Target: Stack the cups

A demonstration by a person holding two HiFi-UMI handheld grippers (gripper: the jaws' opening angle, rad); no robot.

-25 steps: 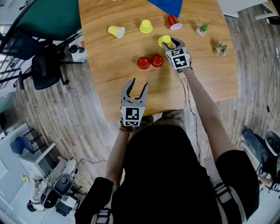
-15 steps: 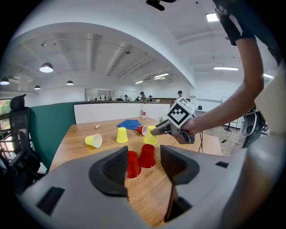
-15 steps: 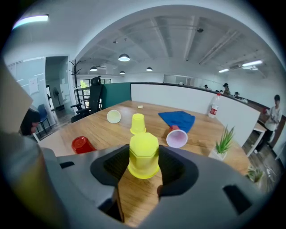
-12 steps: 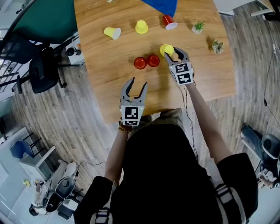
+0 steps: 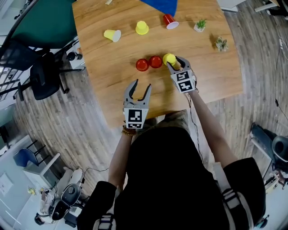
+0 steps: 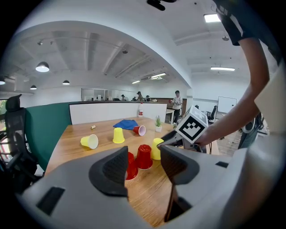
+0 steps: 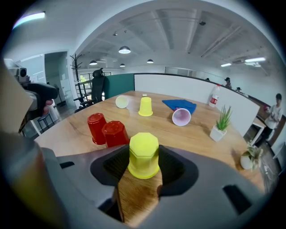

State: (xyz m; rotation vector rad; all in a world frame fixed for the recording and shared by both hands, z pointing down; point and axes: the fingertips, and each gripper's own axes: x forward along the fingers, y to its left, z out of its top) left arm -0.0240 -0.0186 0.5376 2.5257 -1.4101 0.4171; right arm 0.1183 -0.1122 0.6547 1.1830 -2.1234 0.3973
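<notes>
My right gripper (image 5: 173,61) is shut on an upside-down yellow cup (image 5: 169,58), (image 7: 143,154), held by its sides low over the wooden table (image 5: 112,85). Right beside it, to the left, two upside-down red cups (image 5: 155,61), (image 5: 142,64) stand side by side; the right gripper view shows them ahead on the left (image 7: 116,133), (image 7: 96,127). My left gripper (image 5: 142,85) hovers open and empty near the table's front edge, pointed at the red cups (image 6: 144,156). Farther back are a yellow cup on its side (image 5: 110,34), an upside-down yellow cup (image 5: 142,28) and a red cup on its side (image 5: 169,21).
A blue cloth (image 5: 162,5) lies at the table's far edge. Two small potted plants (image 5: 199,25), (image 5: 221,44) stand at the right. A bottle (image 7: 215,96) stands behind the cloth. Office chairs (image 5: 42,72) stand on the floor to the left.
My right gripper has carried the yellow cup toward me, from behind the red cups to right beside them. The left gripper has stayed put.
</notes>
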